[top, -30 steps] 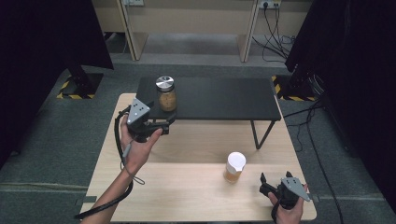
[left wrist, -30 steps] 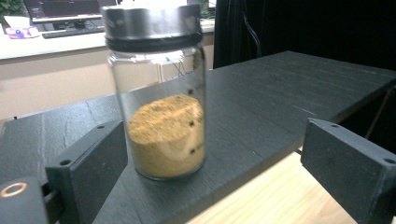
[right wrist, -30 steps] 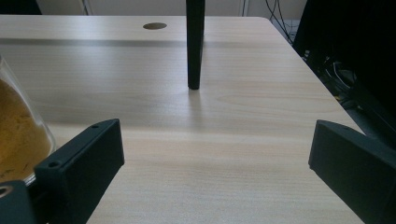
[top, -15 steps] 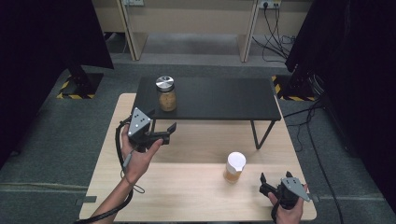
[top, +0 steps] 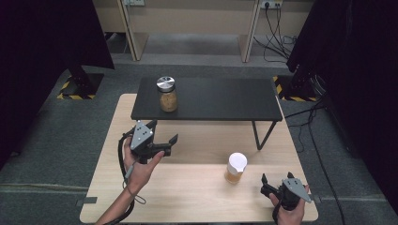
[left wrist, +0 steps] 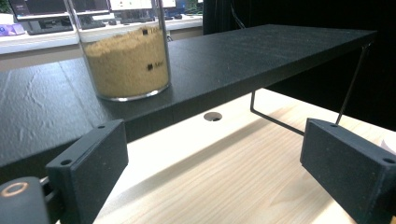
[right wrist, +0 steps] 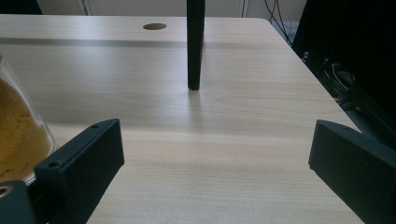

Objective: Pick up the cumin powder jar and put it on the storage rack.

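In my left gripper view the jar (left wrist: 125,58) loses its lid past the top edge. In my right gripper view the cup (right wrist: 18,135) is cut off at the left.

Raised shelf (top: 211,98) stood across far half of table (top: 187,201). Lidded jar (top: 167,93) set on shelf, toward its left end. Left gripper (top: 166,144) held over table just before shelf's front edge, below and before jar, well apart from it. Capped jar (top: 235,168) stood on table right of centre, before shelf. Right gripper (top: 267,187) held at near right corner, just right of capped jar.
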`<state>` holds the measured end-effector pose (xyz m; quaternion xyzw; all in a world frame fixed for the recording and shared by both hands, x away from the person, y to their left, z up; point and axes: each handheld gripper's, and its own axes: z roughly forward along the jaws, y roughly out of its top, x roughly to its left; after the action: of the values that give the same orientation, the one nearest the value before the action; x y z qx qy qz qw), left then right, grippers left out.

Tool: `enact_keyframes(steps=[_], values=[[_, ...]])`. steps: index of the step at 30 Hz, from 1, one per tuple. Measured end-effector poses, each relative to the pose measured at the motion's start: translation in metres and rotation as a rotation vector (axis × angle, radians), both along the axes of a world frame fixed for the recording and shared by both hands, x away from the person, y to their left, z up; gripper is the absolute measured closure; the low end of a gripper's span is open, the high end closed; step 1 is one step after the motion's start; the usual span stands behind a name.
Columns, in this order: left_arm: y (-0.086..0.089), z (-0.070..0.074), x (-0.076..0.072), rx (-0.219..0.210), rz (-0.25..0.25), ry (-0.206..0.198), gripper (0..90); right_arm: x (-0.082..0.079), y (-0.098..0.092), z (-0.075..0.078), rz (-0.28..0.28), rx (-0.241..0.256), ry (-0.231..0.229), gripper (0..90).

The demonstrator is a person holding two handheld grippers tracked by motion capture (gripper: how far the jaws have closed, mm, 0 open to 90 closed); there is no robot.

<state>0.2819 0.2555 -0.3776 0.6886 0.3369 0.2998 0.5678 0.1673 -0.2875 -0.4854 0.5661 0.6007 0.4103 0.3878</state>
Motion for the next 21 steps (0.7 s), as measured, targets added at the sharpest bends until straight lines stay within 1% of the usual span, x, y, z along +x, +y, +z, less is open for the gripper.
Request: enact_keyframes(steps=[5, 8, 10, 14, 18, 21], values=[[0.002, -0.008, -0.001, -0.008, 0.001, 0.014, 6.7, 0.000, 0.000, 0.000, 0.000, 0.001, 0.000, 3.3], [0.002, -0.015, -0.001, -0.012, 0.001, 0.029, 6.7, 0.000, 0.000, 0.000, 0.000, 0.000, 0.000, 3.2], [0.004, -0.021, -0.002, -0.025, 0.003, 0.039, 6.7, 0.000, 0.000, 0.000, 0.000, 0.001, -0.001, 3.2], [0.006, -0.032, -0.003, -0.038, 0.007, 0.059, 6.6, 0.000, 0.000, 0.000, 0.000, 0.000, 0.001, 3.2], [0.006, -0.044, -0.005, -0.037, 0.003, 0.073, 6.6, 0.000, 0.000, 0.000, 0.000, -0.001, 0.000, 3.2], [0.006, -0.054, -0.009, -0.036, 0.001, 0.071, 6.6, 0.000, 0.000, 0.000, 0.000, -0.001, 0.000, 3.2]])
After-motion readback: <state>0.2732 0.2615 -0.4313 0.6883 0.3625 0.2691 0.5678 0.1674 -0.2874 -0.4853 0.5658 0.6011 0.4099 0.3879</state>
